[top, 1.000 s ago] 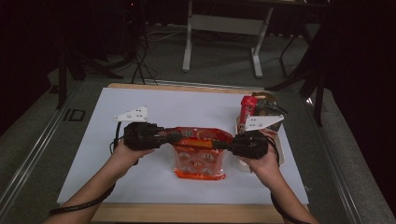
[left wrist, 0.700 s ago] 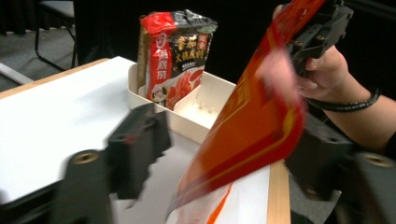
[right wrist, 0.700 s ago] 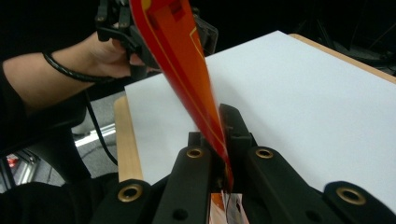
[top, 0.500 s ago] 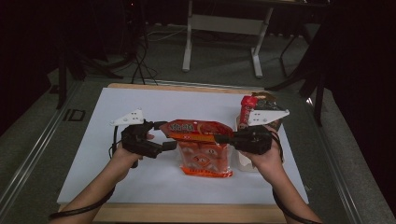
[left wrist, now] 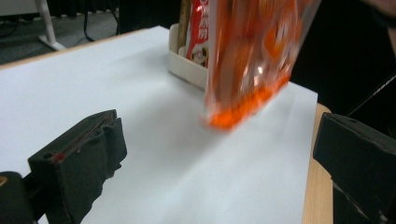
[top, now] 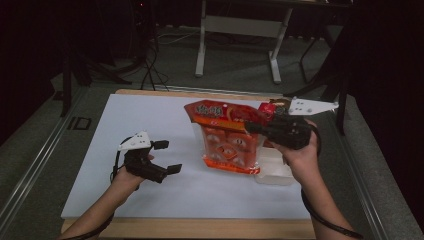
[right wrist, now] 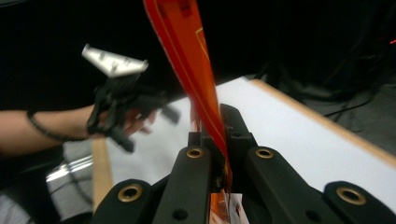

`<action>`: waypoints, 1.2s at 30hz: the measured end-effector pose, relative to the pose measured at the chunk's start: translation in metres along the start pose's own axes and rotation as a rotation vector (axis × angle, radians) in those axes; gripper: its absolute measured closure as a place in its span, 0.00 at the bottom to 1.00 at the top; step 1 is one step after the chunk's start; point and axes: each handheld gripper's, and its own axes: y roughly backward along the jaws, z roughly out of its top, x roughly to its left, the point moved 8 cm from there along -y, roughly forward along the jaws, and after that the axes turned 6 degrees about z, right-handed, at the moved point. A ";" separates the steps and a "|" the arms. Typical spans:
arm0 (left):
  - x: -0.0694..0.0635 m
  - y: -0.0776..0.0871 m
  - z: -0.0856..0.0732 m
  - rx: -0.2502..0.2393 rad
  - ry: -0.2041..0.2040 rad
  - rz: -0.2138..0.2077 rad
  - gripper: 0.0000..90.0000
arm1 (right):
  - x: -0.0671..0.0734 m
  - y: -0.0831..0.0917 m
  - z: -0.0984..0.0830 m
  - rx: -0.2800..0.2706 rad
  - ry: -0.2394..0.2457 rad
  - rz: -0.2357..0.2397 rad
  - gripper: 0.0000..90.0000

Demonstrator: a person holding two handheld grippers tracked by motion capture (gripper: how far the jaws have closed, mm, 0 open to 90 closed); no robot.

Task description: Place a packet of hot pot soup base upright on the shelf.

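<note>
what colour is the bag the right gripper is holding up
Orange, with a red-orange top band and see-through front; the bag hangs from the right gripper. Best seen in the high view.

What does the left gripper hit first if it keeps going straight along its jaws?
Probably the orange snack bag hanging from the right gripper; its lower edge sits ahead of the open left gripper, white tray beyond. Depth is unclear, so it might pass underneath.

Orange snack bag [left wrist: 252,56] blurred, top cut off (left gripper view)

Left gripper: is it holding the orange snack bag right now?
No: the left gripper stands open over the white table, apart from the orange snack bag, which hangs from the shut right gripper.
</note>
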 end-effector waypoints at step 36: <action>0.014 0.015 -0.055 0.054 0.043 0.085 0.00 | -0.078 0.120 -0.048 -0.114 -0.187 -0.267 1.00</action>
